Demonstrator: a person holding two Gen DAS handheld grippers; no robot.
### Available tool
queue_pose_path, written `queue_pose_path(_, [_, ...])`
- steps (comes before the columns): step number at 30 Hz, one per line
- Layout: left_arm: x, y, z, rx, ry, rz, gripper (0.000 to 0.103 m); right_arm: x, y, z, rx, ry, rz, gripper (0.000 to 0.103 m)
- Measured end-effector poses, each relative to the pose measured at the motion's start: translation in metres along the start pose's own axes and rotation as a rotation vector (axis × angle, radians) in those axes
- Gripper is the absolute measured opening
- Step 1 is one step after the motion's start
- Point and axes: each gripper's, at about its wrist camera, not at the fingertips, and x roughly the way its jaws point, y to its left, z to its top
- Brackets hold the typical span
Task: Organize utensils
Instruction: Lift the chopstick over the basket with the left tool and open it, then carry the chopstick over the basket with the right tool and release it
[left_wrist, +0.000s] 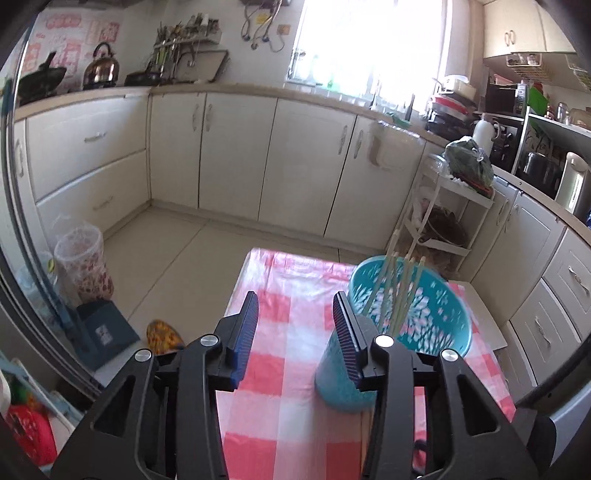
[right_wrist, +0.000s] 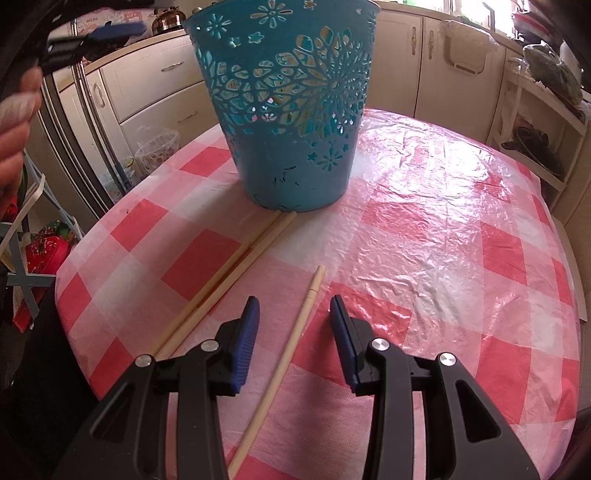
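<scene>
A teal cut-out basket (right_wrist: 291, 110) stands on the pink checked table (right_wrist: 443, 229). In the left wrist view the basket (left_wrist: 417, 314) holds several chopsticks (left_wrist: 402, 291) leaning upright. My left gripper (left_wrist: 295, 321) is open and empty, raised above the table just left of the basket. My right gripper (right_wrist: 294, 321) is open, low over the table, with a single chopstick (right_wrist: 291, 343) lying between its fingers. Two more chopsticks (right_wrist: 236, 269) lie side by side to the left, their far ends touching the basket's base.
A white shelf rack (left_wrist: 443, 206) stands beyond the table's right side. Cream cabinets (left_wrist: 236, 147) line the walls. A clear bin (left_wrist: 83, 262) and a blue box (left_wrist: 103, 332) sit on the floor at the left. The left gripper also shows in the right wrist view (right_wrist: 107, 33).
</scene>
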Motion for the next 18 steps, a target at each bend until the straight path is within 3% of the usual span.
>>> queue_pose_path(2, [0.010,0.015,-0.024,-0.032,0.063,0.017,0.040,0.001,0.003,0.000,-0.020,0.000,-0.010,0.020])
queue_pose_path(3, [0.014,0.020,-0.035,-0.041,0.089,0.025,0.040,0.000,0.005,0.000,-0.028,0.009,0.008,0.010])
queue_pose_path(7, [0.027,0.031,-0.073,-0.041,0.158,0.046,0.040,0.000,0.005,0.001,-0.056,0.043,0.027,0.008])
queue_pose_path(12, [0.035,0.031,-0.089,-0.037,0.189,0.039,0.040,0.003,0.009,0.004,-0.079,0.066,0.005,0.008])
queue_pose_path(18, [0.035,0.025,-0.092,-0.018,0.197,0.034,0.040,-0.010,-0.020,-0.001,0.114,0.041,0.188,0.006])
